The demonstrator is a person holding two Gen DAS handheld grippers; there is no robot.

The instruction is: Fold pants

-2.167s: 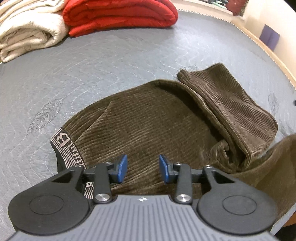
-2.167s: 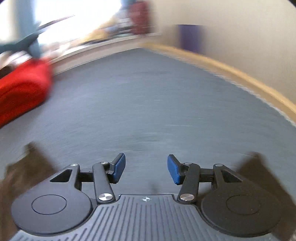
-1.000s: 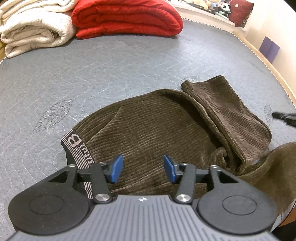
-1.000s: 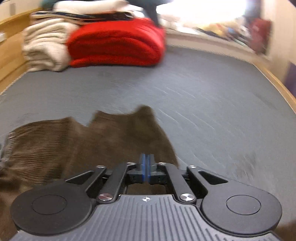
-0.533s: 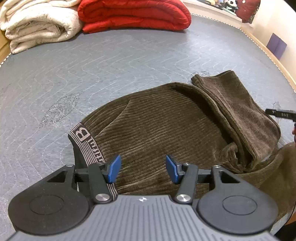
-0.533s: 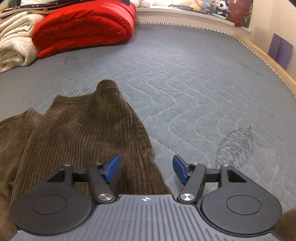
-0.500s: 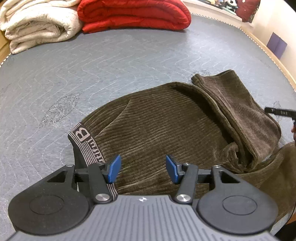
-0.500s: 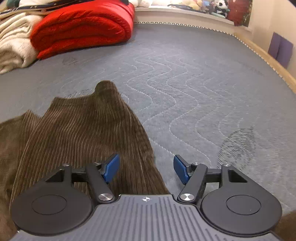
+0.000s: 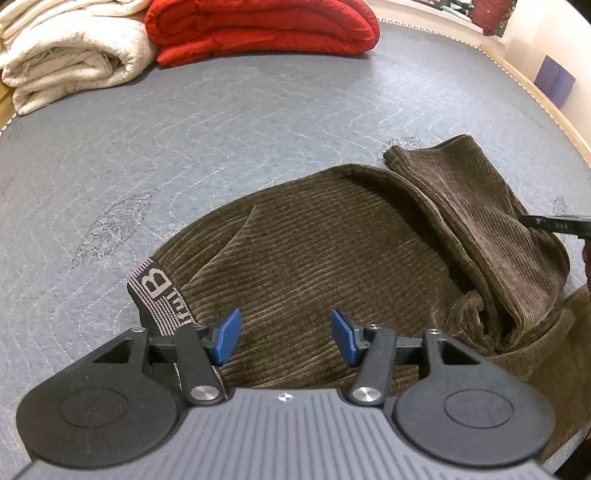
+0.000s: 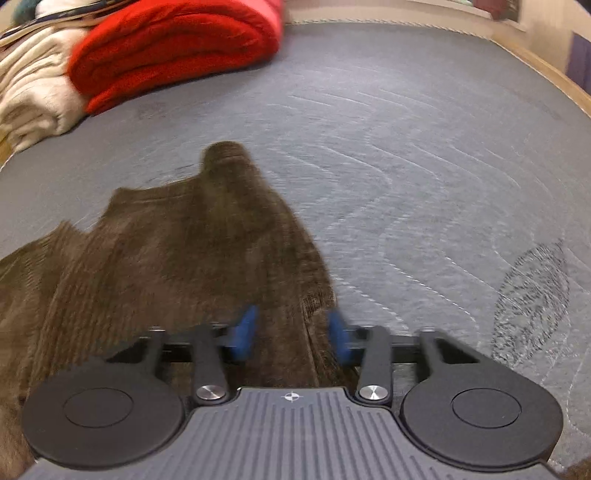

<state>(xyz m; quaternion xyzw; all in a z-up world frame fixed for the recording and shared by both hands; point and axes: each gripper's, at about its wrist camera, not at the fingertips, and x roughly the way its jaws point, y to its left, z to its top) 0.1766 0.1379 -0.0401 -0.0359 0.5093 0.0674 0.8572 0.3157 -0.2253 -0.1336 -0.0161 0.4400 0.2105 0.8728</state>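
Brown corduroy pants (image 9: 332,251) lie crumpled on the grey quilted mattress (image 9: 221,122), with a striped waistband (image 9: 159,295) lettered "B" at the left and a leg folded over at the right. My left gripper (image 9: 284,336) is open, hovering over the pants near the waistband. My right gripper (image 10: 291,332) is open, its jaws on either side of the right edge of the folded leg (image 10: 207,251); that view is blurred. A tip of the right gripper shows at the right edge of the left wrist view (image 9: 554,223).
A folded red blanket (image 9: 258,26) and a cream blanket (image 9: 70,62) lie at the far side of the mattress. A wooden bed frame (image 9: 546,99) runs along the right edge, with a purple object (image 9: 556,79) beyond it.
My right gripper has moved forward and down over the folded leg's edge, jaws narrowing slightly. My left gripper has barely shifted and stays open.
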